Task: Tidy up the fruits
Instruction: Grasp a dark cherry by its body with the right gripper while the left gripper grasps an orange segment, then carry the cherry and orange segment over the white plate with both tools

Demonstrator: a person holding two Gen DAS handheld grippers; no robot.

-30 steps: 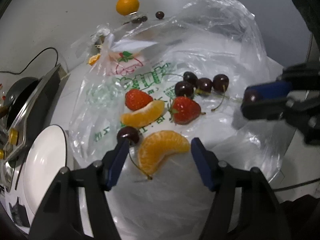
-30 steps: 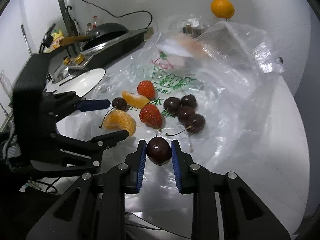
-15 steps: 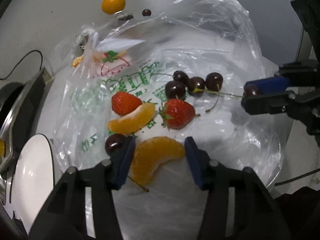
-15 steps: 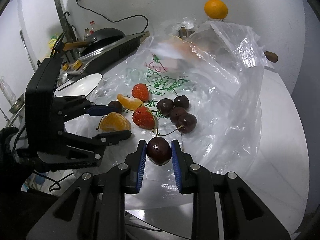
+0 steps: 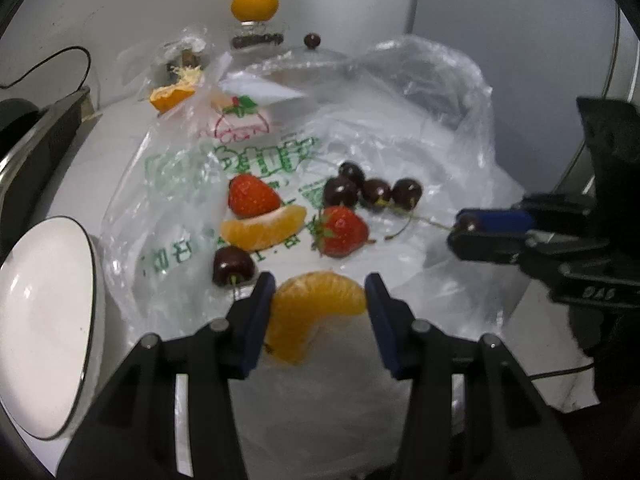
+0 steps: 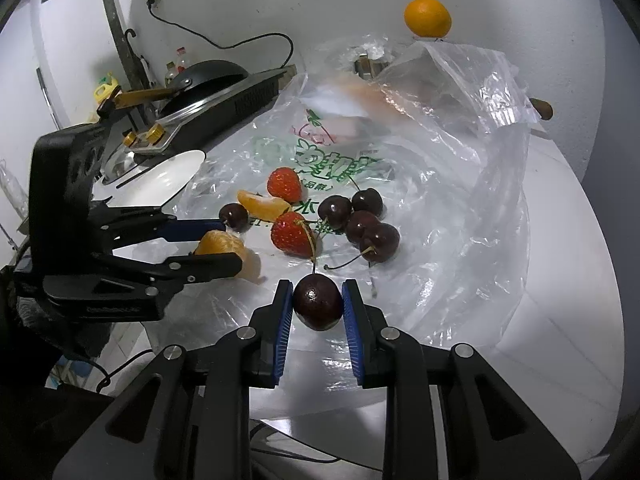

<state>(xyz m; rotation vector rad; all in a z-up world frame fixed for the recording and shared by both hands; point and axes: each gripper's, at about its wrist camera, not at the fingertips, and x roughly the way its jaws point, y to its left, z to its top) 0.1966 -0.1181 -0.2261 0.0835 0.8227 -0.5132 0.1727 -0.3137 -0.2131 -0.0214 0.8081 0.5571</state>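
Nearest, the right gripper [image 6: 318, 304] is clenched on a dark cherry [image 6: 318, 303], held above the clear plastic bag [image 5: 420, 152] spread over the table. The left gripper [image 5: 320, 300] is closing its jaws around an orange segment [image 5: 316, 312]; its left pad touches the segment, while the right pad shows a gap. Farther on, loose on the bag, lie a lone cherry [image 5: 233, 266], a second segment [image 5: 264, 226], two strawberries [image 5: 342, 230] and four clustered cherries [image 5: 374, 190]. A white plate [image 5: 48, 320] sits empty at the left. A whole orange [image 5: 255, 2] rests at the far wall.
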